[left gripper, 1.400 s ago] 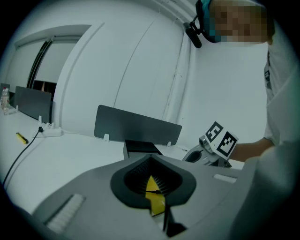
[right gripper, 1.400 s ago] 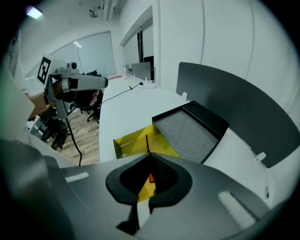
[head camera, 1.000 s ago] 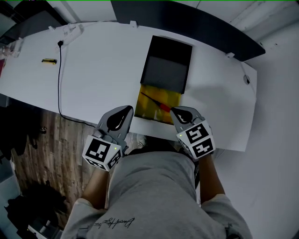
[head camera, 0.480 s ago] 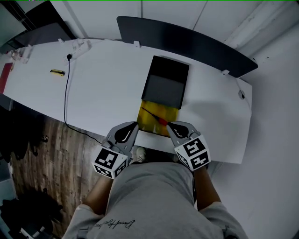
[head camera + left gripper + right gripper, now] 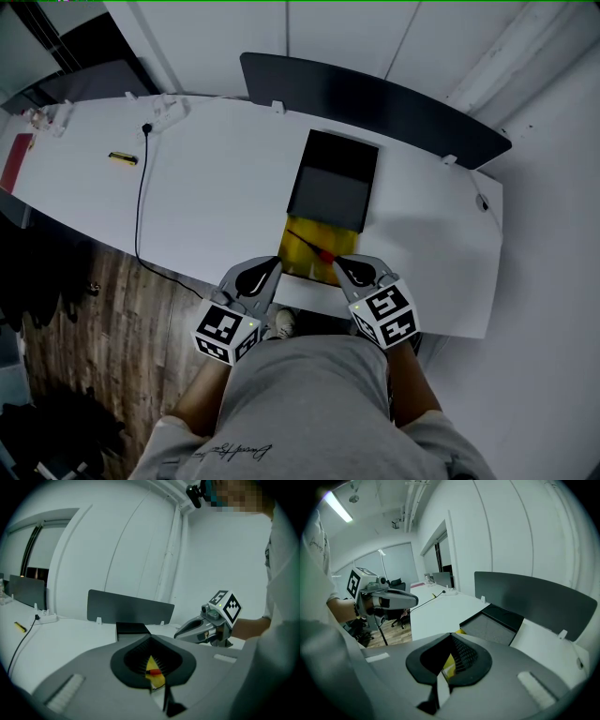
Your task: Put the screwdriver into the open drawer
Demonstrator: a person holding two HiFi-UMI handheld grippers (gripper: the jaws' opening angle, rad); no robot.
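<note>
**Screwdriver** (image 5: 311,243): red-handled, lying diagonally inside the open yellow drawer (image 5: 345,236). Its handle points toward the drawer's near right corner and its shaft toward the far left.

**Drawer:** pulled out of a black drawer cabinet (image 5: 334,178) that stands on the white tabletop (image 5: 216,183), right of the tabletop's middle. The drawer reaches close to the near edge.

**Grippers:** the left gripper (image 5: 272,264) and the right gripper (image 5: 339,262) hover at the near edge, one by each near corner of the drawer, tips toward it. Each gripper's fingers are pressed together with nothing pinched. Through the opening behind the left gripper's closed tips, the drawer's yellow and the red handle show, lying beyond them. Neither gripper touches the screwdriver.

**Surface:** a black cable (image 5: 141,202) runs from a white power strip (image 5: 172,105) at the far left edge across the tabletop and drops over the near edge. A small yellow object (image 5: 122,158) lies just left of the cable. A dark partition screen (image 5: 375,94) stands along the far edge behind the cabinet.

**Room:** white panelled walls rise beyond the screen, and a wood-plank floor (image 5: 112,319) shows below the near left edge. A ceiling strip light (image 5: 338,507) shows in the right gripper view.
</note>
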